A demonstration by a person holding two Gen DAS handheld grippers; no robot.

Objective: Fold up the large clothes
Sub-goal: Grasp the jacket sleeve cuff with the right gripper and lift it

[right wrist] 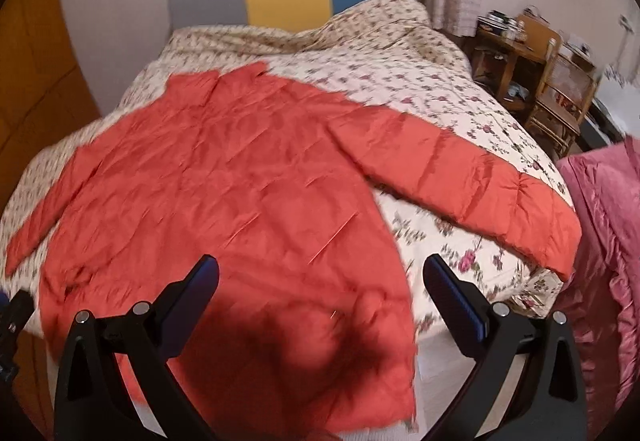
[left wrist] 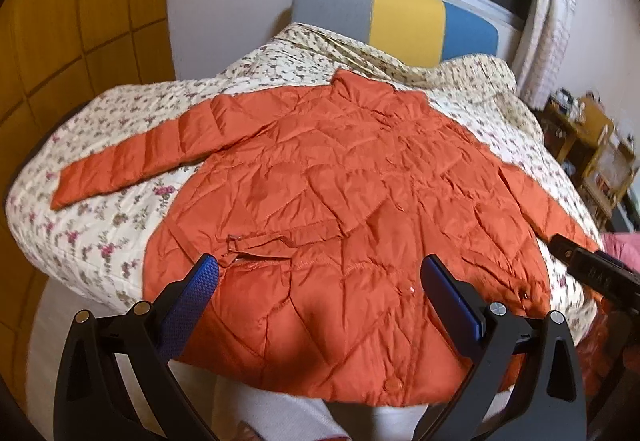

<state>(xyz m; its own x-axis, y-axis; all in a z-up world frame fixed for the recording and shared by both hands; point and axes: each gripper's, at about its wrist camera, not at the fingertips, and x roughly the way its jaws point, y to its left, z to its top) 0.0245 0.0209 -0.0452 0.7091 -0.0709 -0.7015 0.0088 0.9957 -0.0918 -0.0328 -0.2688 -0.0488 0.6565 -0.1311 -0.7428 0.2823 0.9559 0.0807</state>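
Orange quilted jacket [left wrist: 320,201] lies spread flat, front up, on a bed covered by a floral quilt [left wrist: 120,129], as the left wrist view shows it. Its collar points toward the headboard [left wrist: 400,17], which is panelled in grey, yellow and blue, and its hem hangs over the near edge of the bed. One sleeve stretches out to the left across the quilt; the other runs off to the right. The left gripper [left wrist: 320,281] hovers above the lower part of the jacket with its blue-padded fingers [left wrist: 192,297] spread wide and nothing between them. At the right edge the dark tip of the right gripper [left wrist: 588,265] shows beside the end of the right sleeve.

From the right wrist view, somewhat blurred, the jacket [right wrist: 224,193] fills the left and middle of the bed, with its right sleeve lying diagonally over the quilt [right wrist: 400,81] toward the bed's right edge. The right gripper [right wrist: 320,281] is held above the jacket's hem and the quilt, fingers [right wrist: 452,293] wide apart and empty. A pink cloth [right wrist: 600,241] lies at the far right, and wooden furniture [right wrist: 540,73] stands beyond the bed.
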